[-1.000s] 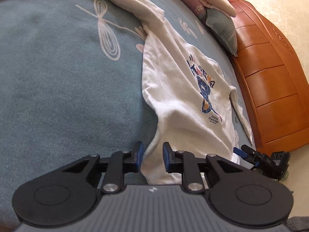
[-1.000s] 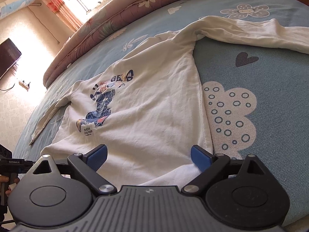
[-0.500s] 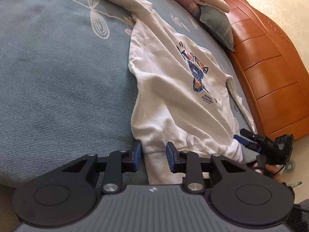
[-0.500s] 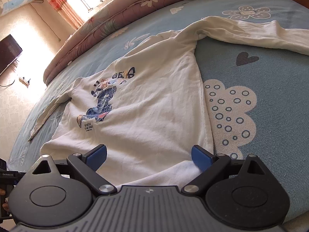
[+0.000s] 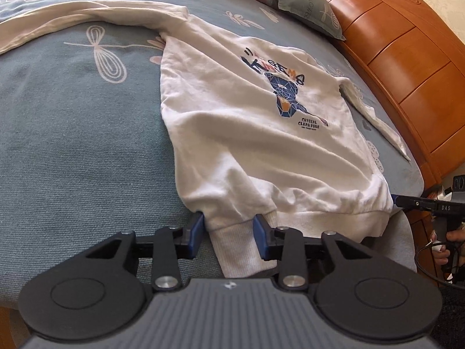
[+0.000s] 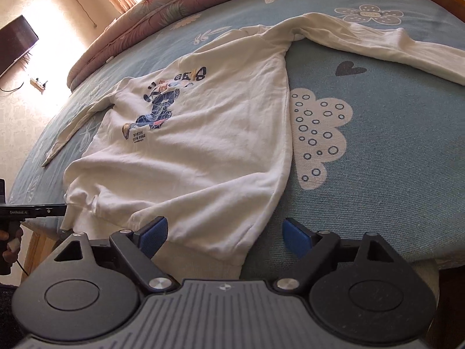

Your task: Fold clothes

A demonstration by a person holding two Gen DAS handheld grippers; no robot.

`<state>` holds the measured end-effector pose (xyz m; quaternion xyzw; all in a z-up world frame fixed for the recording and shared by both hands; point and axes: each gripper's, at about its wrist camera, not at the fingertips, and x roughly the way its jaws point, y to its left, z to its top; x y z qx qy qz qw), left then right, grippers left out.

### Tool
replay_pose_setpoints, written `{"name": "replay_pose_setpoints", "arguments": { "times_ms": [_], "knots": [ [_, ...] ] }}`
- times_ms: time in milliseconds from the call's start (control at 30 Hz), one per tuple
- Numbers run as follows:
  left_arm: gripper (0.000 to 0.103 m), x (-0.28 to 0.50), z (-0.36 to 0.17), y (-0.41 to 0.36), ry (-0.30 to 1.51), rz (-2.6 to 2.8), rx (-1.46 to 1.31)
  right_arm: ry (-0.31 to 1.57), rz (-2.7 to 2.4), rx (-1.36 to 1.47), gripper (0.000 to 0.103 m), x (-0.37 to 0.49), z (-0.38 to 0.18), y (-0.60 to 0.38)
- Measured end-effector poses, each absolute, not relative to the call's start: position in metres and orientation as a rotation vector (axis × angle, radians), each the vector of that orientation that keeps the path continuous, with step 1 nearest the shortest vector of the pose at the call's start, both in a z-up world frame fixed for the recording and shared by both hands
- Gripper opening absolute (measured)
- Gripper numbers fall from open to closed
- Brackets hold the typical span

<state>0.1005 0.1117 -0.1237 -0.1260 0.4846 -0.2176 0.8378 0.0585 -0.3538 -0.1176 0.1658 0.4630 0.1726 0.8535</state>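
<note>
The left gripper [image 5: 228, 234] has its blue pads set on either side of the ribbed hem corner of the white sweatshirt [image 5: 250, 133]; the cloth passes between them, though whether the pads truly pinch it cannot be told. The right gripper [image 6: 223, 237] stands wide with its jaws closing, the other hem corner lying between the pads without touching both; it grasps nothing.

The sweatshirt lies face up on the blue patterned bedspread [image 6: 392, 145], printed chest upward, hem hanging slightly over the near edge of the bed. One sleeve [image 6: 377, 43] stretches away across the bedspread, the other [image 5: 375, 119] runs along the side near the wooden bed frame [image 5: 407, 58]. Broad bare bedspread lies open beside the sweatshirt's body on the long-sleeve side. At the bed's far end lie a rolled floral quilt [image 6: 180, 8] and a grey-green pillow [image 5: 311, 5], well apart from the garment.
</note>
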Motion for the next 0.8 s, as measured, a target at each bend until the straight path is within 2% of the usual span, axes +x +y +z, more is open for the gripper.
{"name": "replay_pose_setpoints", "arguments": {
  "times_ms": [33, 67, 233, 500, 567, 633, 800],
  "knots": [
    [0.019, 0.101, -0.124, 0.112, 1.026, -0.446, -0.264, 0.978, 0.372, 0.367, 0.073, 0.057, -0.119, -0.352],
    [0.014, 0.101, -0.125, 0.114, 1.029, -0.431, -0.263, 0.981, 0.381, 0.384, 0.053, 0.056, -0.121, -0.351],
    [0.006, 0.102, -0.122, 0.122, 1.074, -0.412, -0.307, 0.973, 0.327, 0.312, 0.009, 0.056, -0.117, -0.35],
    [0.006, 0.088, -0.096, 0.132, 1.133, -0.475, -0.33, 0.945, 0.315, 0.21, 0.009, 0.059, -0.073, -0.378],
    [0.011, 0.091, -0.094, 0.134, 1.165, -0.443, -0.26, 0.992, 0.308, 0.147, 0.018, 0.065, -0.075, -0.373],
    [0.009, 0.097, -0.09, 0.142, 1.151, -0.358, -0.195, 1.017, 0.277, 0.069, 0.023, 0.068, -0.076, -0.366],
    [0.009, 0.123, -0.062, 0.14, 1.011, -0.391, -0.219, 0.914, 0.309, 0.079, 0.037, 0.075, -0.056, -0.356]
  ]
}}
